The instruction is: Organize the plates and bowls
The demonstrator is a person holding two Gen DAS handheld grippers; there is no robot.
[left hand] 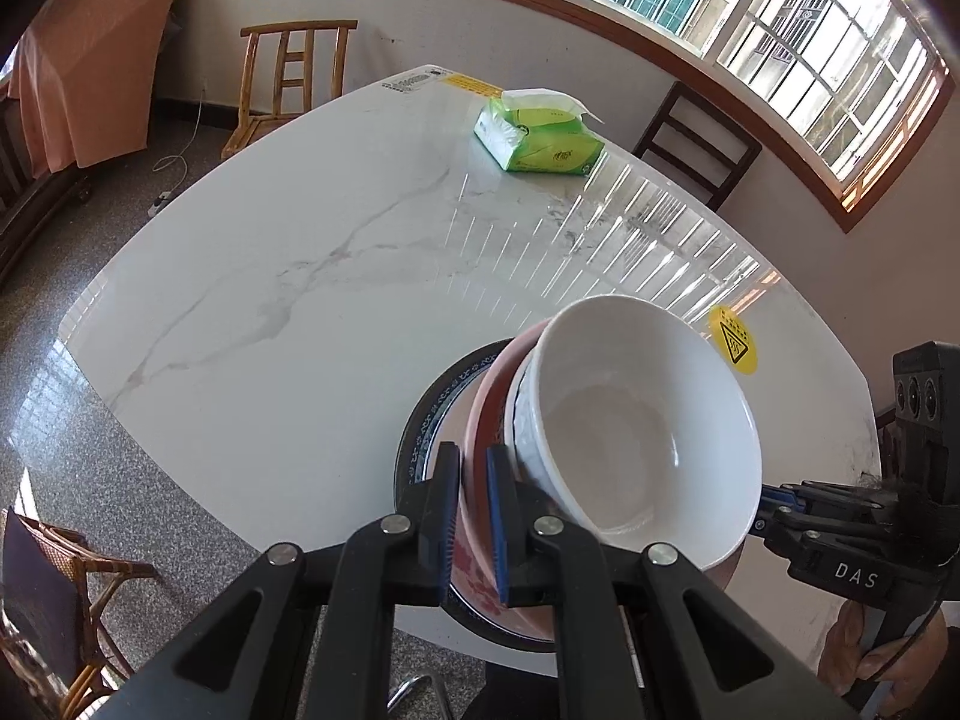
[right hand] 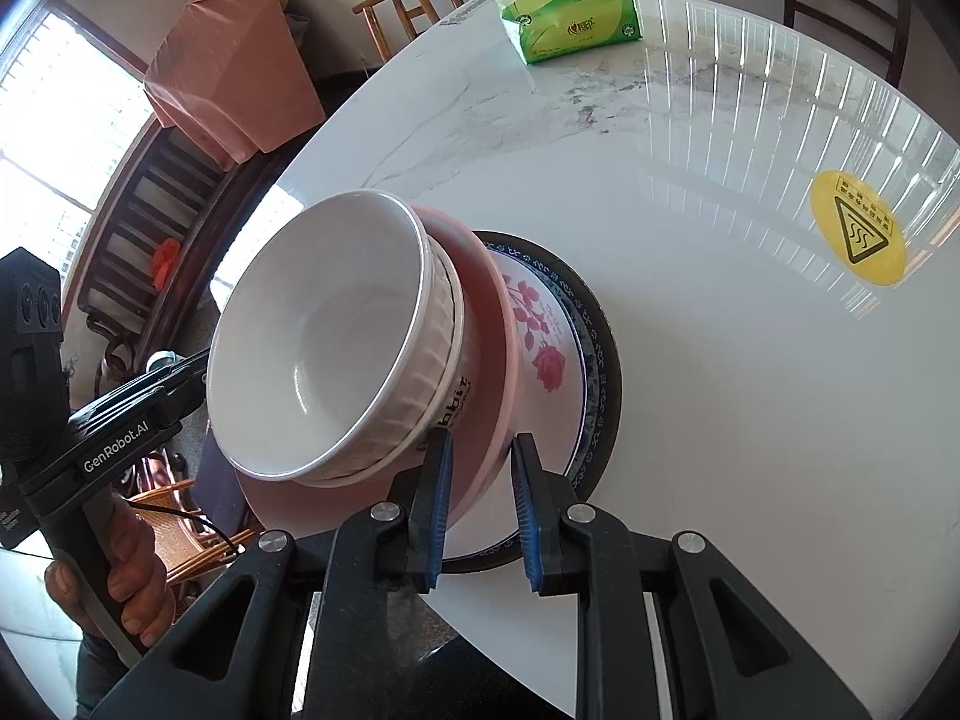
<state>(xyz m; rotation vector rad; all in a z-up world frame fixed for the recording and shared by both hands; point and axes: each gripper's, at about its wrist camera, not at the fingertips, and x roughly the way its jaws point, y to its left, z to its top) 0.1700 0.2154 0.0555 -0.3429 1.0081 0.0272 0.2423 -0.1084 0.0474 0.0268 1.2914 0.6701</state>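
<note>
A smooth white bowl (left hand: 648,432) (right hand: 318,348) is nested in a ribbed white bowl (left hand: 522,420) (right hand: 420,384), and both sit on a pink plate (left hand: 480,414) (right hand: 486,288). This stack is tilted above a blue-rimmed plate with roses (left hand: 420,420) (right hand: 558,348) that lies on the marble table (left hand: 270,300) (right hand: 720,360). My left gripper (left hand: 471,453) is shut on the pink plate's near rim. My right gripper (right hand: 481,438) stands open at the opposite rim; the rim lies against its left pad, with a gap to the right pad. In each view the bowls hide the other gripper's tips.
A green tissue pack (left hand: 537,138) (right hand: 570,18) lies at the table's far side. A yellow warning sticker (left hand: 733,345) (right hand: 858,228) is stuck on the tabletop. Wooden chairs (left hand: 294,78) (left hand: 696,138) stand beyond the table, a wicker chair (left hand: 54,588) near me. A hand (right hand: 120,588) holds the left gripper.
</note>
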